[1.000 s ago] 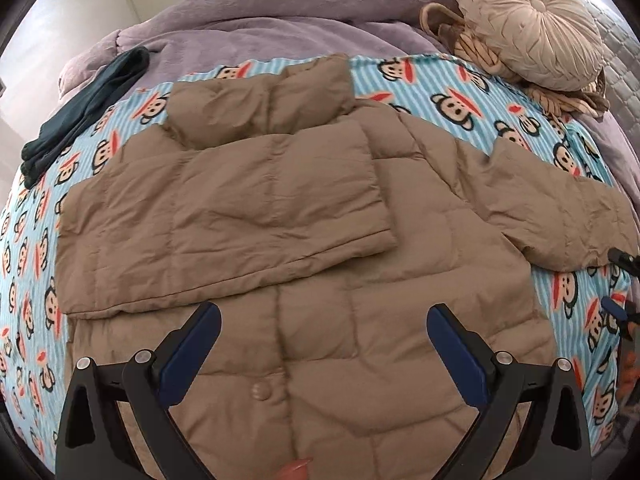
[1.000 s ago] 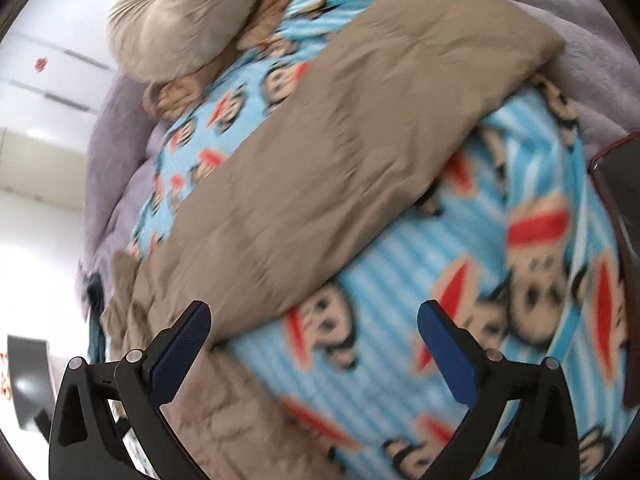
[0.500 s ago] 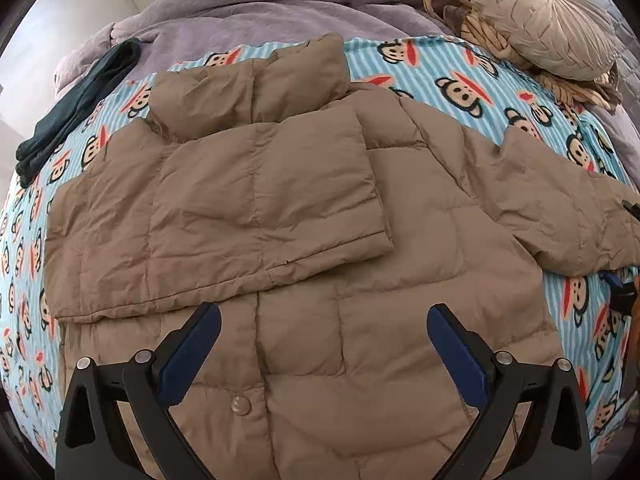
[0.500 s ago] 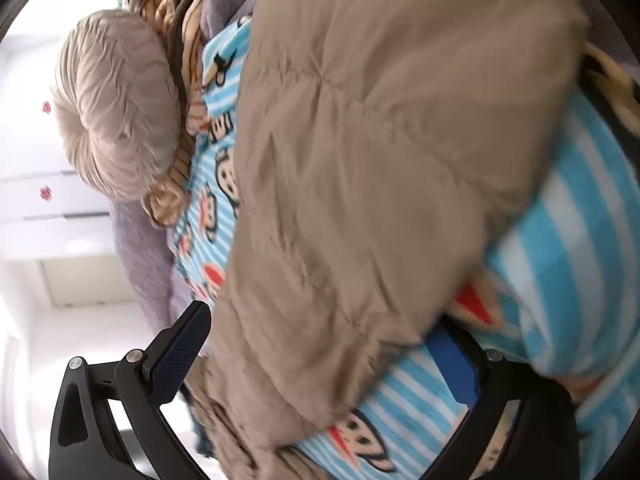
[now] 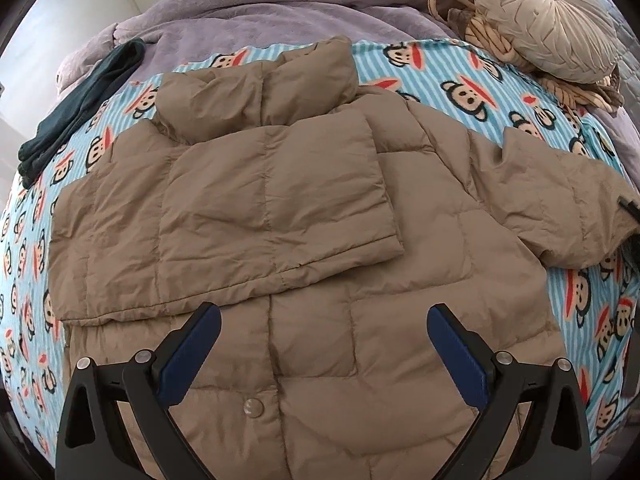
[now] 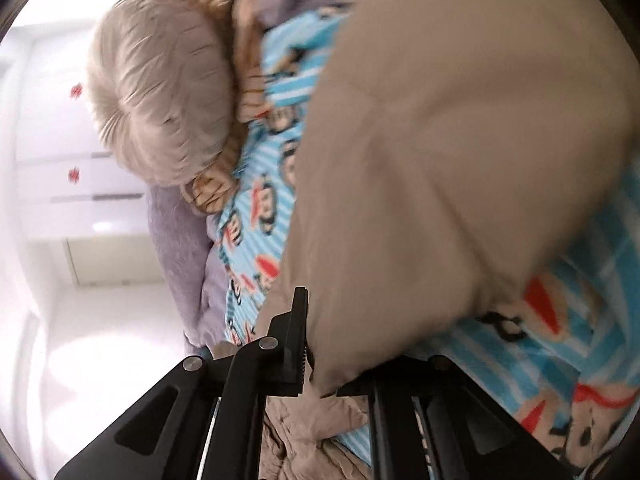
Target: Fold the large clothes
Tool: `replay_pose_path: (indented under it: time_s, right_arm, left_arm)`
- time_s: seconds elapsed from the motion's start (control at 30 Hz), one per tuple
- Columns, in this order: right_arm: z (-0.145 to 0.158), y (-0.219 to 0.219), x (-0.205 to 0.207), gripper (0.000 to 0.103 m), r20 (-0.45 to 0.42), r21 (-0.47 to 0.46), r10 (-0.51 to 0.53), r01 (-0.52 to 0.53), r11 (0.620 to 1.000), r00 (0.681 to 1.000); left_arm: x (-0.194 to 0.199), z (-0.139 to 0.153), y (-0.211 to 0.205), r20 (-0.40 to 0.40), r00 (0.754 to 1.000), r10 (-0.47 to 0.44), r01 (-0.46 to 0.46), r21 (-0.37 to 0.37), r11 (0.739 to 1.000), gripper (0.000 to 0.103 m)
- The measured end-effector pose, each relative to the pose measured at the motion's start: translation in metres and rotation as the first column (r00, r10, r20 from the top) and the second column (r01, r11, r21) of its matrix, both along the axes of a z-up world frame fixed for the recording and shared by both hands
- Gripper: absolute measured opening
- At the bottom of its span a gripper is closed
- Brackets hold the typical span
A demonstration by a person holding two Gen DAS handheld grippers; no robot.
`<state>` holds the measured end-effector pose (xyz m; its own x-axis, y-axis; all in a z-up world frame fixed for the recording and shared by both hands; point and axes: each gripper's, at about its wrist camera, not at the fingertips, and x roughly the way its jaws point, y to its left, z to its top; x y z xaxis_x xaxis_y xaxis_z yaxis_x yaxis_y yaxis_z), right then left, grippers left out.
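A tan puffer jacket (image 5: 320, 320) lies front up on a blue monkey-print blanket (image 5: 480, 92), collar at the far end. One sleeve (image 5: 224, 216) is folded across the chest. The other sleeve (image 5: 560, 204) stretches out to the right. My left gripper (image 5: 324, 336) hovers over the lower front, near a snap button, open with nothing between its blue pads. In the right wrist view my right gripper (image 6: 310, 344) is shut on the end of the outstretched sleeve (image 6: 440, 160). The fabric bulges past the jaws and hides the right finger.
A round beige cushion (image 5: 548, 20) and a woven rope bundle (image 5: 480, 28) sit at the far right. A dark green garment (image 5: 80, 108) lies at the far left on the purple bedcover (image 5: 280, 12). White cupboards (image 6: 60, 160) stand beyond the bed.
My right gripper came in onto the sleeve end, rolled, and went from wide open to shut on it. The left gripper has stayed open over the jacket front.
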<state>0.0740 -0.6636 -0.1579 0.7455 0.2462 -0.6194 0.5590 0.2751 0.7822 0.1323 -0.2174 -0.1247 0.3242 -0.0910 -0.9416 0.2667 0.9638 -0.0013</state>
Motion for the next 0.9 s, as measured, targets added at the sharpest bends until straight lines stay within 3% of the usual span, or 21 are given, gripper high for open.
replay_pose_path:
  time_s: [0.2,0.4,0.5,0.63,0.7,0.8,0.9]
  right_arm:
    - [0.048,0.035,0.031,0.009,0.044,-0.149,0.154,-0.146,0.978,0.987]
    - [0.099,0.115,0.08,0.009,0.055,-0.339,0.399,-0.359,0.87,0.915]
    - [0.114,0.17,0.102,0.009,0.036,-0.429,0.523,-0.459,0.778,0.852]
    - [0.111,0.253,0.129,0.009,-0.044,-0.513,0.674,-0.596,0.617,0.737]
    - [0.097,0.299,0.135,0.009,-0.114,-0.541,0.738,-0.665,0.515,0.665]
    - [0.071,0.348,0.139,0.009,-0.201,-0.554,0.786,-0.73,0.401,0.585]
    - [0.032,0.384,0.14,0.009,-0.29,-0.522,0.799,-0.787,0.329,0.527]
  left_arm:
    - [0.003,0.005,0.012,0.009,1.0,0.013,-0.013,-0.018,1.0,0.103]
    - [0.011,0.013,0.041,0.031,0.997,0.066,-0.063,-0.072,0.995,0.103]
    - [0.017,0.016,0.066,0.043,0.992,0.119,-0.114,-0.101,0.988,0.103]
    - [0.024,0.014,0.099,0.058,0.981,0.184,-0.177,-0.109,0.978,0.103]
    - [0.028,0.012,0.115,0.064,0.975,0.213,-0.205,-0.118,0.972,0.103]
    - [0.032,0.008,0.135,0.065,0.966,0.251,-0.241,-0.13,0.962,0.103]
    - [0.034,0.002,0.147,0.063,0.96,0.274,-0.264,-0.131,0.956,0.103]
